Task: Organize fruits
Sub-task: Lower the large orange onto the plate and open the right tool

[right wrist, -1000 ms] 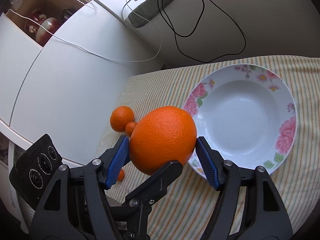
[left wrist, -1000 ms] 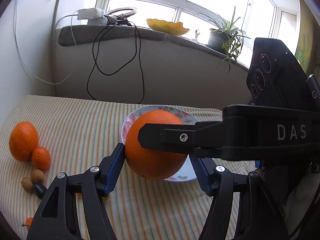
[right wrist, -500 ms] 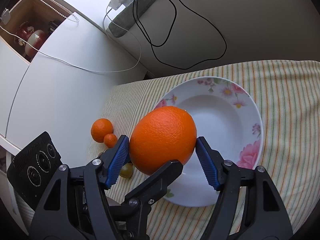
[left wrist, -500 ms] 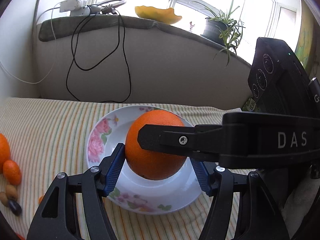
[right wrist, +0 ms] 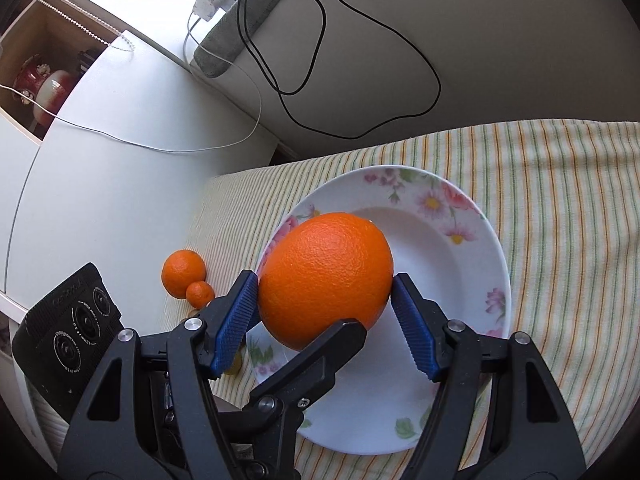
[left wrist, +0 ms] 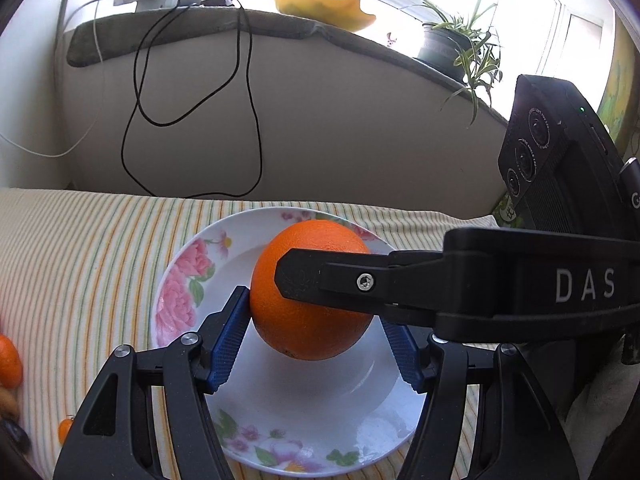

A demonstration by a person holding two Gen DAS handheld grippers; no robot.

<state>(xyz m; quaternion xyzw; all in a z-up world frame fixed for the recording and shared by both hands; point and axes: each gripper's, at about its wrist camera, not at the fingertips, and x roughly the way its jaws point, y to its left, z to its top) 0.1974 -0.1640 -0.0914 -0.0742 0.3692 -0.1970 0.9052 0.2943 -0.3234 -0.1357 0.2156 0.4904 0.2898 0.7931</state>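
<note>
— What do the two wrist views show?

— A large orange [left wrist: 308,300] held above a flower-rimmed white plate [left wrist: 180,280], gripped from two sides at once. The left gripper [left wrist: 316,332] has its blue jaws clamped on the fruit's flanks; the right gripper [right wrist: 326,316] has its jaws pressed on it from another angle, one black finger [left wrist: 320,280] crossing the fruit's face in the left wrist view.

— Where is the plate?

— On a striped cloth [right wrist: 560,200] over the desk, near the back edge by the wall, below a windowsill with hanging black cables [left wrist: 248,120].

— Other fruit?

— Toward the desk's left edge, well apart from the plate: a mandarin [right wrist: 183,272] touching a smaller one [right wrist: 200,294], both on the cloth. A small greenish fruit [right wrist: 234,364] peeks out just beside the plate's rim, partly hidden by the right gripper.
</note>
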